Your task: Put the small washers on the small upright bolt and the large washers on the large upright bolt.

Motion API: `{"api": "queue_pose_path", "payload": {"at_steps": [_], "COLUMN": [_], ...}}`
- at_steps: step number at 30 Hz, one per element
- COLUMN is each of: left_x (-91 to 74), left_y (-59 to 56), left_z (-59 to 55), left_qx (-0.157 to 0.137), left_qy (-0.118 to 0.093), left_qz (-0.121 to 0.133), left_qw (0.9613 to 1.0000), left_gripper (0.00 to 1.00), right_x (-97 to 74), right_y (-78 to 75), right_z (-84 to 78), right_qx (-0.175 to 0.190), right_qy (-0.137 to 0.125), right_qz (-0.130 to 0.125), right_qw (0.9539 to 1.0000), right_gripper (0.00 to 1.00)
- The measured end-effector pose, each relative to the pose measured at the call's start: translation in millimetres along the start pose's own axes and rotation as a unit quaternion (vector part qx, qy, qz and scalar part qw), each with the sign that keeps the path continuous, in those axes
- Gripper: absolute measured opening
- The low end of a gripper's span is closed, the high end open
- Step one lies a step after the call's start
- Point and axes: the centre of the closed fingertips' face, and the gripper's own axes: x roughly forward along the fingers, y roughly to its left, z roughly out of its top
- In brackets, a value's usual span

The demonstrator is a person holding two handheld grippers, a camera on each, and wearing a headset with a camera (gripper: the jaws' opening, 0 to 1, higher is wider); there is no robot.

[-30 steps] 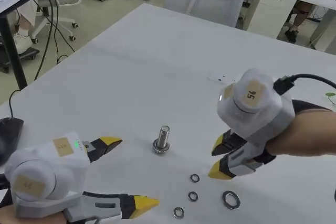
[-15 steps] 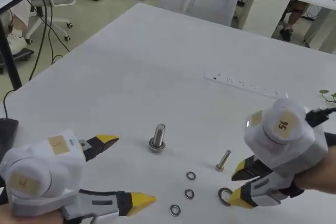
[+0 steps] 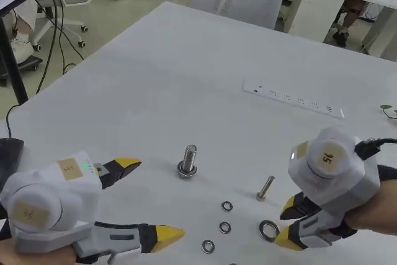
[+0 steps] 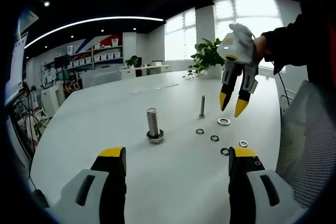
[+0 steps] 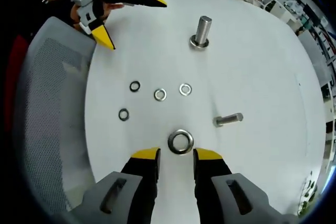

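Down from over the small bolt (image 3: 265, 187), which it hid a second ago, the right gripper (image 3: 286, 222) now hangs just beside the large washer (image 3: 268, 230). The left gripper (image 3: 147, 199) hovers with its jaws spread wide on nothing, near the upright large bolt (image 3: 188, 159). Rightward lie the small washers (image 3: 224, 227), then the small bolt, standing. The right gripper's jaws are slightly apart and empty, with the large washer flat on the table (image 3: 155, 79) just ahead of the tips. Thin and flat, it could skid away under a poor pinch (the tabletop looks slick), and a careless carry leftward might topple the small bolt. The left gripper's tan sticker (image 3: 73, 169) is too small to read, and the right gripper's label (image 3: 327, 158) seems to say 15.
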Motion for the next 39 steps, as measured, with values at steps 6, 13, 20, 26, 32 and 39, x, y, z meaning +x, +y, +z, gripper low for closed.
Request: {"api": "queue_pose_path", "payload": {"at_steps": [6, 13, 20, 26, 32, 39], "left_x": [-1.2, -1.1, -0.1, 0.3, -0.7, -0.4], "left_y": [1.0, 1.8, 1.6, 1.7, 2.4, 0.9], "left_z": [-1.1, -1.9, -1.7, -2.0, -3.5, -3.3], "left_qx": [-0.001, -0.001, 0.0, -0.001, -0.001, 0.0], "left_qy": [0.0, 0.002, 0.003, 0.003, 0.004, 0.005], "left_qz": [0.001, 0.001, -0.001, -0.001, -0.001, -0.003], "left_qw": [1.0, 1.0, 1.0, 1.0, 1.0, 1.0], "left_gripper": [0.8, 0.79, 0.79, 0.79, 0.79, 0.78], "right_x": [7.9, 13.6, 16.1, 18.9, 21.7, 21.0], "right_y": [-2.0, -3.0, -4.1, -2.3, -1.3, -1.2], "right_z": [2.9, 2.6, 1.4, 2.8, -1.1, -0.8], "right_qx": [-0.002, -0.005, -0.004, -0.007, -0.008, -0.003], "right_qy": [0.007, 0.012, 0.015, 0.015, 0.022, 0.02], "right_qz": [0.006, 0.007, 0.006, 0.007, 0.007, 0.011], "right_qw": [1.0, 0.9999, 0.9999, 0.9998, 0.9997, 0.9997], "right_gripper": [0.27, 0.28, 0.28, 0.28, 0.27, 0.27]}}
